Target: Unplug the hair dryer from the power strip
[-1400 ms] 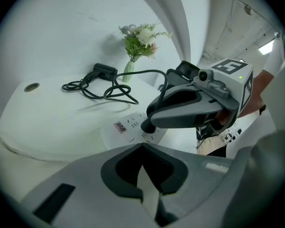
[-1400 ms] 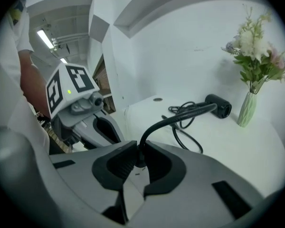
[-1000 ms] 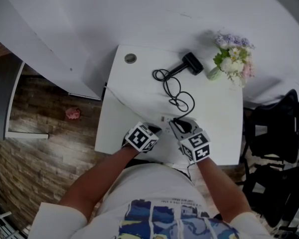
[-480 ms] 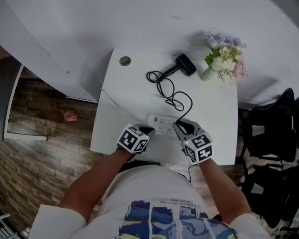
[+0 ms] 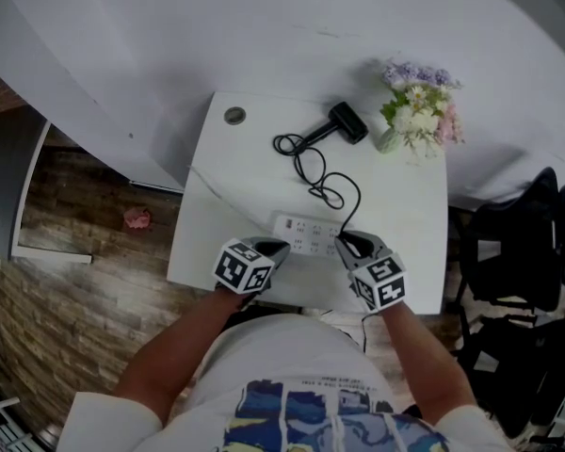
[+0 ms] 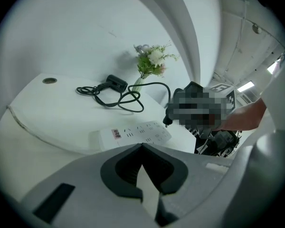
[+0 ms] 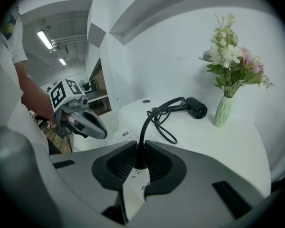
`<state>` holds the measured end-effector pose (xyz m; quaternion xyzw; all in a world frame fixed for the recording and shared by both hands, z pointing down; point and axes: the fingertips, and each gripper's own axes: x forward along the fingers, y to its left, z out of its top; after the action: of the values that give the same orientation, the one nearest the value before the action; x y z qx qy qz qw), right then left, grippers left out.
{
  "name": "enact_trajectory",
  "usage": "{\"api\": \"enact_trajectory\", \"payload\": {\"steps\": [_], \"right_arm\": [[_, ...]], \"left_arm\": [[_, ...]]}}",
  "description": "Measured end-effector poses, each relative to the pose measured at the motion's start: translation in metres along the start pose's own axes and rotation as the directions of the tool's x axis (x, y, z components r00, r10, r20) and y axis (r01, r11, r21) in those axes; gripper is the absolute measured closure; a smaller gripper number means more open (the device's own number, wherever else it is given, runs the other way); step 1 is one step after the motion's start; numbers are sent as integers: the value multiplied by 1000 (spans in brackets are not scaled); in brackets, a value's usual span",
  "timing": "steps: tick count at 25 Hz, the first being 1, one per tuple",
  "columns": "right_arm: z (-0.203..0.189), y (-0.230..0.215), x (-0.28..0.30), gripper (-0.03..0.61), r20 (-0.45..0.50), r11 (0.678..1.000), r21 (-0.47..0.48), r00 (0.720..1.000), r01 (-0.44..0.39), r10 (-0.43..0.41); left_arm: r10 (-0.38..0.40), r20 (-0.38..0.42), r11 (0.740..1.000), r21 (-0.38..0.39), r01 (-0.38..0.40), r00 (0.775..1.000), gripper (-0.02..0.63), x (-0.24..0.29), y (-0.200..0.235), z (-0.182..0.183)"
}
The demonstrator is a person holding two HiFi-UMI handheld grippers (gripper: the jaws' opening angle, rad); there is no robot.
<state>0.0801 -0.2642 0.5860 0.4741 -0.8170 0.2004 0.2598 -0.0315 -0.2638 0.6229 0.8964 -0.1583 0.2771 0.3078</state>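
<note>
The black hair dryer (image 5: 347,122) lies at the back of the white table (image 5: 410,205), and its cord (image 5: 313,163) coils toward me. The white power strip (image 5: 305,232) lies near the front edge. My right gripper (image 5: 345,241) is shut on the black plug (image 7: 139,156), and the cord (image 7: 159,113) rises from between its jaws. In the left gripper view the plug (image 6: 166,122) hangs just off the strip's (image 6: 133,133) right end, apart from the sockets. My left gripper (image 5: 279,247) is shut and holds nothing, at the strip's near left end; whether it touches the strip is unclear.
A pale green vase of flowers (image 5: 414,111) stands at the table's back right, beside the dryer. A round grommet (image 5: 234,116) sits in the back left corner. Dark chairs (image 5: 518,252) stand to the right of the table, and wood flooring (image 5: 85,215) lies to the left.
My right gripper has drawn back toward me and to the right with the plug, leaving more of the power strip uncovered. The left gripper stays at the strip's near left end.
</note>
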Motion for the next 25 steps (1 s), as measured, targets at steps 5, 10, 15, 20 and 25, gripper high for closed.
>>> {"api": "enact_trajectory", "payload": {"steps": [5,10,15,20,25], "right_arm": [[-14,-6,-2,526,-32,1000,-17,999,-6,6],[-19,-10,-5,526,-31,1000,-15,999,-21,20],[-23,-10,-8,526,-36,999,-19,999,-29,29],[-26,-11,-11,526,-33,999,-21,999,-41,40],[-31,-10,-17,526,-34,998,-20,998,-56,55]], "left_arm": [[17,26,999,-31,-17,1000,614,-7,-5,0],[31,47,998,-53,-28,998,614,-12,-10,-1],[29,86,997,-73,-22,996,614,-21,-18,2],[27,122,997,-78,-18,992,612,-29,-26,7],[29,148,996,-85,-17,989,614,-38,-35,9]]}}
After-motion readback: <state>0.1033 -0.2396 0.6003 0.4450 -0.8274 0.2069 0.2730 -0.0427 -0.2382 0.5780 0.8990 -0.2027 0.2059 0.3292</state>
